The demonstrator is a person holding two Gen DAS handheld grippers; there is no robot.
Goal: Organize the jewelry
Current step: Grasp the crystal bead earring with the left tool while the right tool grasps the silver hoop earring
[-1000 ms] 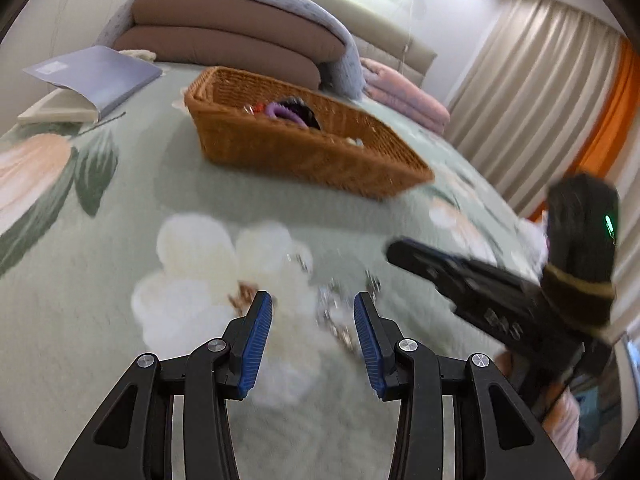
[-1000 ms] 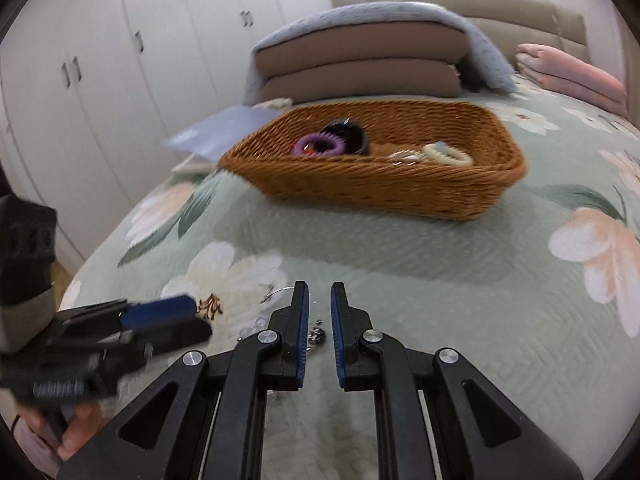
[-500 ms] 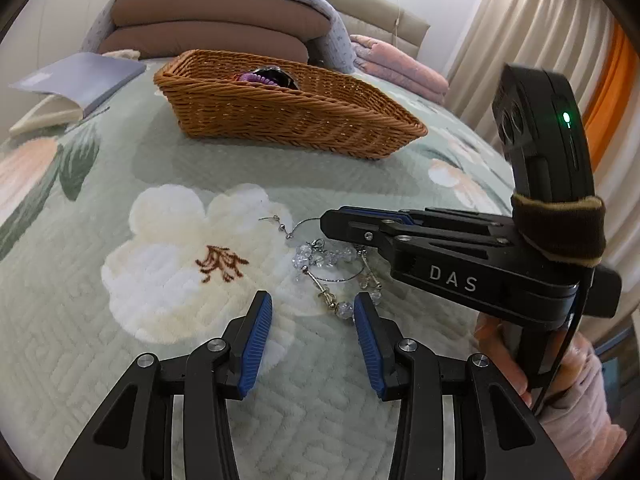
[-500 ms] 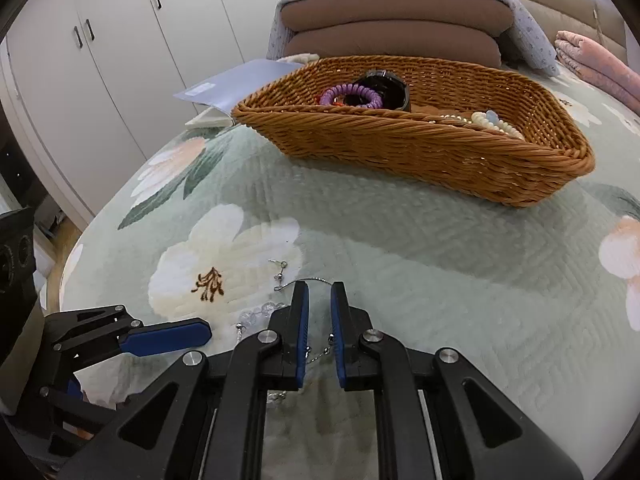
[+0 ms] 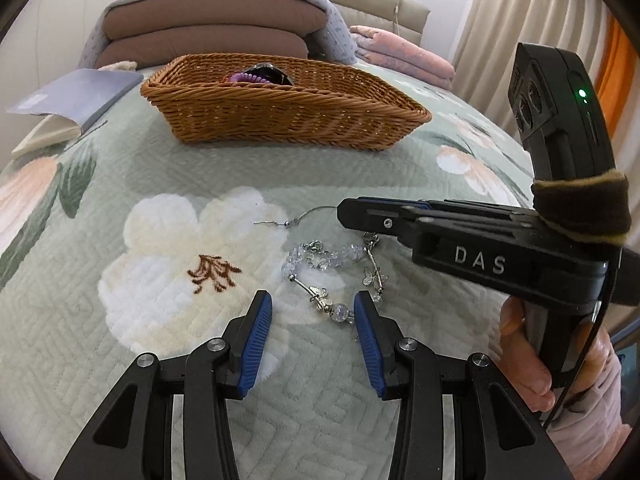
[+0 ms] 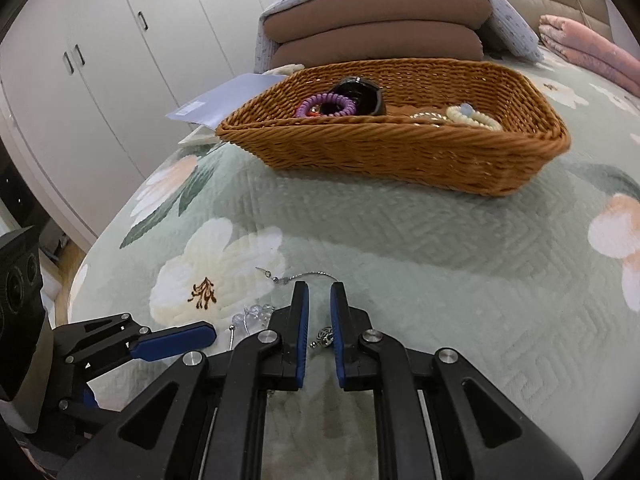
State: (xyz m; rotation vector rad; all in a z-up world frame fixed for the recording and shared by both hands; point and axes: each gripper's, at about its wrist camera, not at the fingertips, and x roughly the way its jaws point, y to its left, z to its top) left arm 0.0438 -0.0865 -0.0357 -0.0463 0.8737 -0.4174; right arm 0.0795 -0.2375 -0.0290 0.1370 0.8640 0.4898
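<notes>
**Both grippers low over the bracelet**

Since a second ago both cameras have dropped closer to the bed, and the blurred right gripper that was swinging in at the edge of the left wrist view now reaches sharp and level across it. The basket has slid toward the top of both views.

Left gripper: its fingers stand apart and are closing a little, with the near end of the bracelet lying between the tips. A clear bead sits just beside the right-hand pad; whether the pad touches it I cannot tell. No pad presses on the chain.

Right gripper: its fingers are almost shut, with only a narrow gap. A small silver charm of the bracelet shows in that gap, low between the pads; whether it is pinched I cannot tell. The thin wire end curves past the fingertips. In the left wrist view a hand grips this tool's handle.

The bracelet, made of clear beads, butterfly charms and a wire hook, lies loose on the quilt beside a white printed flower, well apart from the basket. Inside the basket are a purple coil tie, a dark round item and a pale bead string.
</notes>
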